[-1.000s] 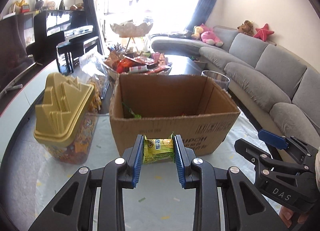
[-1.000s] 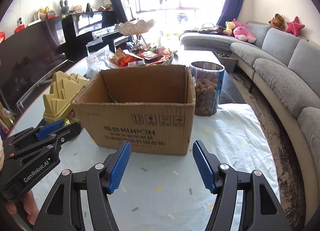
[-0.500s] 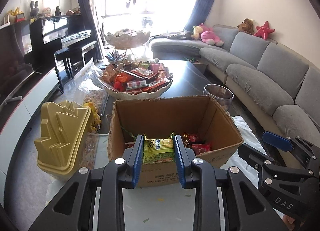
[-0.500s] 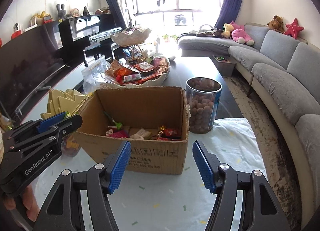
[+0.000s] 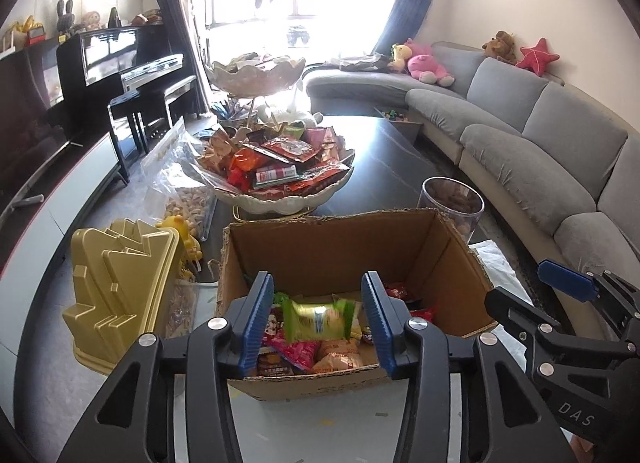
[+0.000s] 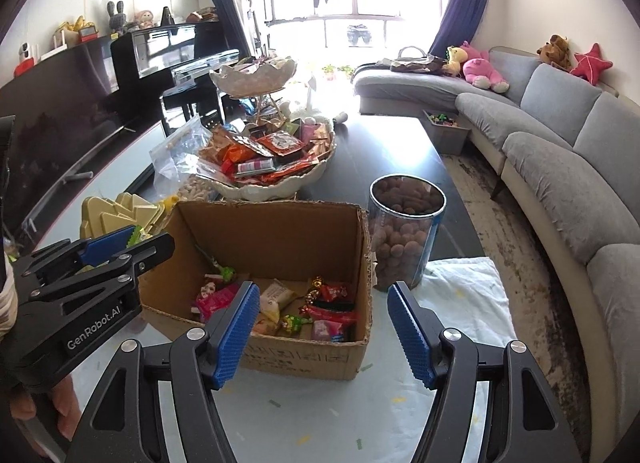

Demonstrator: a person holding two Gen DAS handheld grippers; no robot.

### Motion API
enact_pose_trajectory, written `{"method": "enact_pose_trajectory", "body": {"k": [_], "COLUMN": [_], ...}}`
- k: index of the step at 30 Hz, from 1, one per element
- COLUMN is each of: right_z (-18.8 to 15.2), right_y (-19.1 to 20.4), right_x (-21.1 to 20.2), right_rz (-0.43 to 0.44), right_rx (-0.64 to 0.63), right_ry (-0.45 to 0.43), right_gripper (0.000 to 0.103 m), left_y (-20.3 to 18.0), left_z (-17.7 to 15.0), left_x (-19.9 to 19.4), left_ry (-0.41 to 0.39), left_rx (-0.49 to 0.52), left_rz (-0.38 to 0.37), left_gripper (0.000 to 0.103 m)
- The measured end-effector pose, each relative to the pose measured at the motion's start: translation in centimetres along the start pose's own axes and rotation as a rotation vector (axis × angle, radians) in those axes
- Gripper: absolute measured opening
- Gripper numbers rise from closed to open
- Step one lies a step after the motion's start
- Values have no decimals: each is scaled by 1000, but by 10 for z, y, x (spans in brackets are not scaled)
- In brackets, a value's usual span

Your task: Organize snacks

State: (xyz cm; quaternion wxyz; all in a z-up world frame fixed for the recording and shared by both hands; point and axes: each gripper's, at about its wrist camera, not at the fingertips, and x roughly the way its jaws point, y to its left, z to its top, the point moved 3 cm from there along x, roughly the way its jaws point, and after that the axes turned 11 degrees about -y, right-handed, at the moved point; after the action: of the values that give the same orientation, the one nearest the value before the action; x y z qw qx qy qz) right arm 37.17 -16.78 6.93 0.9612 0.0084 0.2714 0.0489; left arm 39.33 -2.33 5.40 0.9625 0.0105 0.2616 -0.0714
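Cardboard box (image 5: 352, 251) holds loose snacks. Above its near side, the left gripper (image 5: 318, 321) has just been opening; the green packet (image 5: 318, 319) sits loose between its pads. Beside the box, the right gripper (image 6: 322, 329) gapes empty.

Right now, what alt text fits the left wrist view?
The left gripper has just been opening over a cardboard box of snacks, a green-yellow snack packet loose between its fingers. A snack-heaped white bowl stands behind.

Both grippers (image 5: 317, 323) (image 6: 322, 329) with parted jaws
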Motion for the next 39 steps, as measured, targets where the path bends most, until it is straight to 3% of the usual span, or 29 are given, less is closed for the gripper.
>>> {"method": "enact_pose_trajectory", "body": {"k": [17,29,39], "right_z": [-20,-46,-79], "right_y": [7,8,4], "right_x": [-23,-87,-158], "right_rz": [13,-3,-39], "right_rx": [-31,-27,-35], "right_ry": [-25,-111,-221], "right_gripper": [77,85,93], "left_y": [13,2,-11], "left_z": [-29,-61,-92], "left_x": [-60,-138,-194], "left_ry": [-45,-160,-231], "left_rx": [8,45,47], "left_rz": [80,132,125], "left_gripper": [80,99,103]}}
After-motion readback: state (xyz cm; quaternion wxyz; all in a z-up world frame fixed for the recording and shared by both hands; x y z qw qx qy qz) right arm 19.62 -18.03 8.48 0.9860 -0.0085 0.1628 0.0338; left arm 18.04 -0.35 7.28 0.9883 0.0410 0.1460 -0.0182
